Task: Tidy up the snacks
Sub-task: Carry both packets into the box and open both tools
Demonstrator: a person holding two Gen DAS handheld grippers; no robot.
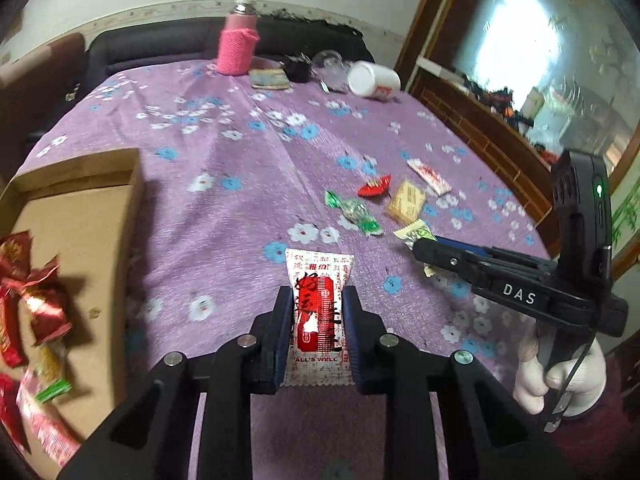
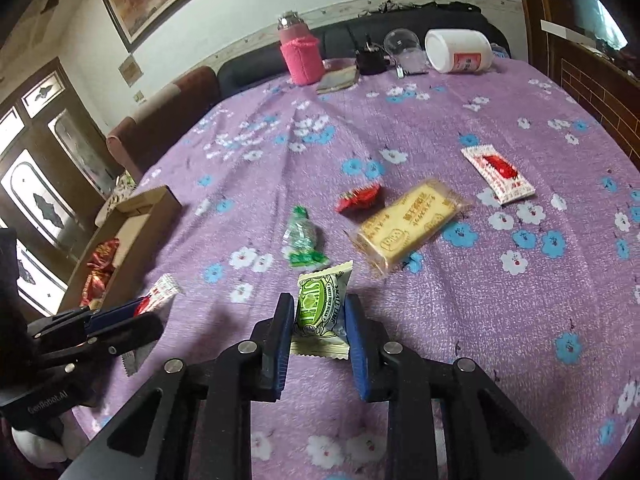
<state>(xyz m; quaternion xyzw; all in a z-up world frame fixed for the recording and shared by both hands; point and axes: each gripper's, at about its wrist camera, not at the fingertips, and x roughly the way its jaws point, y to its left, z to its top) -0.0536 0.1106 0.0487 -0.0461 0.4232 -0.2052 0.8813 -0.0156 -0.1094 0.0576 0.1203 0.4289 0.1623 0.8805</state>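
Left claw (image 1: pixel 316 312) pinched shut on red-white snack packet (image 1: pixel 318 320), cardboard box (image 1: pixel 80 216) off to its left with red candies inside. My right claw (image 2: pixel 318 320) clamped on green lime candy (image 2: pixel 320 308). Green twist candy (image 2: pixel 302 236), yellow biscuit (image 2: pixel 408 224) just ahead of it.

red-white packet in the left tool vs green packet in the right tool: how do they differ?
Colour: the red-and-white packet carries a red block with black script; the green packet is lime and white. Shape: the red-and-white packet is long and narrow, the green packet shorter and squarer. Both are clamped between blue pads, left tool and right tool.
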